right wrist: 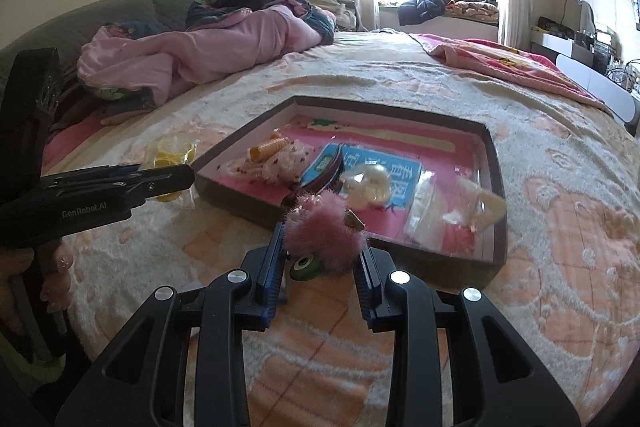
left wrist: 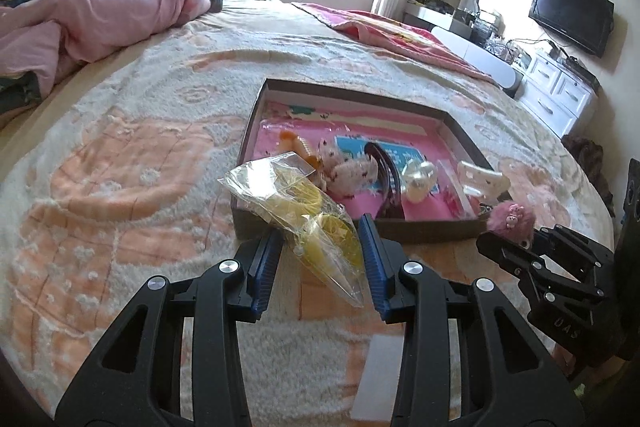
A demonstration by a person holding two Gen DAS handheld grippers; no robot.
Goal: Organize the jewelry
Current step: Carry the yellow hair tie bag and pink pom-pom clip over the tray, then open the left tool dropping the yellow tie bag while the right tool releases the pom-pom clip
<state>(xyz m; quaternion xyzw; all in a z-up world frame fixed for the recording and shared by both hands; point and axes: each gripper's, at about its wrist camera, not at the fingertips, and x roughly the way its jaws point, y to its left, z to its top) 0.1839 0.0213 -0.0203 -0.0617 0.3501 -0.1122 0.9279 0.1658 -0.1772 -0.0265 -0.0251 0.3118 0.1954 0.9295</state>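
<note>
- Right now the shallow brown box (left wrist: 460, 131) sits on the bedspread (left wrist: 120, 167).
- Left gripper (left wrist: 322, 231) pinches a clear bag of yellow pieces (left wrist: 304, 211) at the box's near-left corner.
- Right gripper (right wrist: 322, 239) clamps a pink fluffy pom-pom (right wrist: 320, 223) over the box's near edge.

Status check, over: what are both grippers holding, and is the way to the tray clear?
Left gripper shut on bagged yellow item. Right gripper shut on pink pompom. Both at tray near edge; nothing blocking.
</note>
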